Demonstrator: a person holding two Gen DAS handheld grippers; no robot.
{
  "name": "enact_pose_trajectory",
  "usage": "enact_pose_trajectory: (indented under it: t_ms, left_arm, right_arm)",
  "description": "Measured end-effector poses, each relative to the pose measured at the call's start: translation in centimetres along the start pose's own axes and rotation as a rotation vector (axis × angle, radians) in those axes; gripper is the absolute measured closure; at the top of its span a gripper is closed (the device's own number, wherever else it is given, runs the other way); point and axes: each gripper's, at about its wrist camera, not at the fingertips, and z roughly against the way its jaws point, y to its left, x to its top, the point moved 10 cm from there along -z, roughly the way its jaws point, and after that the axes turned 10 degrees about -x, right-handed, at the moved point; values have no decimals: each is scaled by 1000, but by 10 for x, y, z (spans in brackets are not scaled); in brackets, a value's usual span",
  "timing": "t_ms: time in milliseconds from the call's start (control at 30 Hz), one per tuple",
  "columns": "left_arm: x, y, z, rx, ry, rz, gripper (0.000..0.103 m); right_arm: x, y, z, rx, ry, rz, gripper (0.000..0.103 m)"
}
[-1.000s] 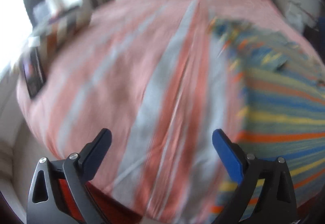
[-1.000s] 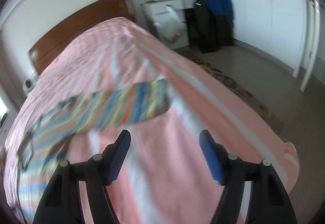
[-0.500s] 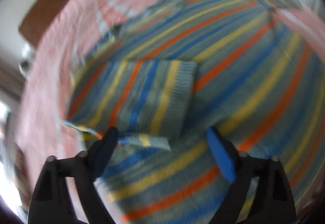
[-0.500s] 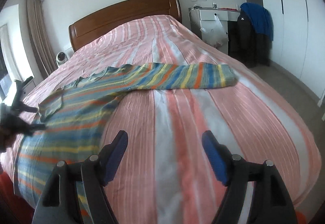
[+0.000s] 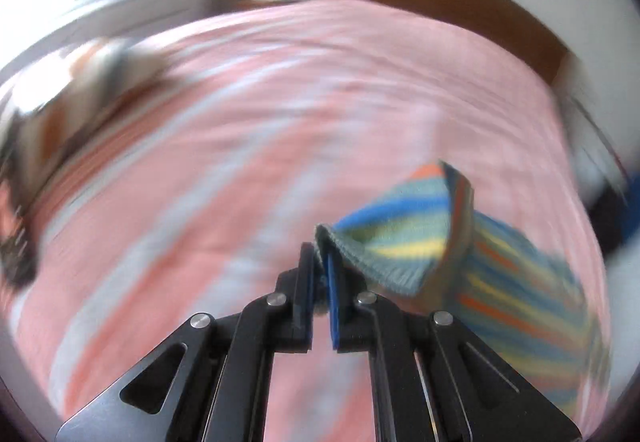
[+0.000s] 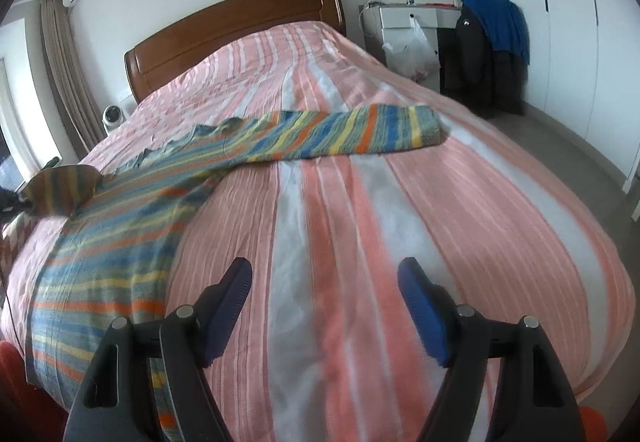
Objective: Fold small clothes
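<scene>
Striped sweater (image 6: 132, 242) spread on the pink striped bedspread (image 6: 360, 226), ahead and left of the right gripper (image 6: 326, 282), whose jaws stand released over bare bedspread. One sleeve (image 6: 360, 129) lies flat beyond the fingers. The left gripper (image 5: 320, 266), its jaws having just closed, is clenched on the ribbed cuff (image 5: 384, 262) of the other sleeve, lifted off the bed. Farther off: wooden headboard (image 6: 236, 29).

Bedspread (image 5: 240, 161) and window side motion-blurred
</scene>
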Motion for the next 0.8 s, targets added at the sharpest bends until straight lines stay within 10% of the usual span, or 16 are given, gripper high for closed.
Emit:
enact_pose_trajectory:
  t_ms: [533,667,800]
  left_arm:
    - [-34,127,-17,116,41,201,101]
    - [-54,98,23,28,74,42,46]
    - [-141,16,76,-266,264,-183,27]
  right_arm:
    - [-20,11,-24,-41,63,86,28]
    - [-11,10,-14,2,89,61,28]
    - [-13,37,18,229,206,101,28]
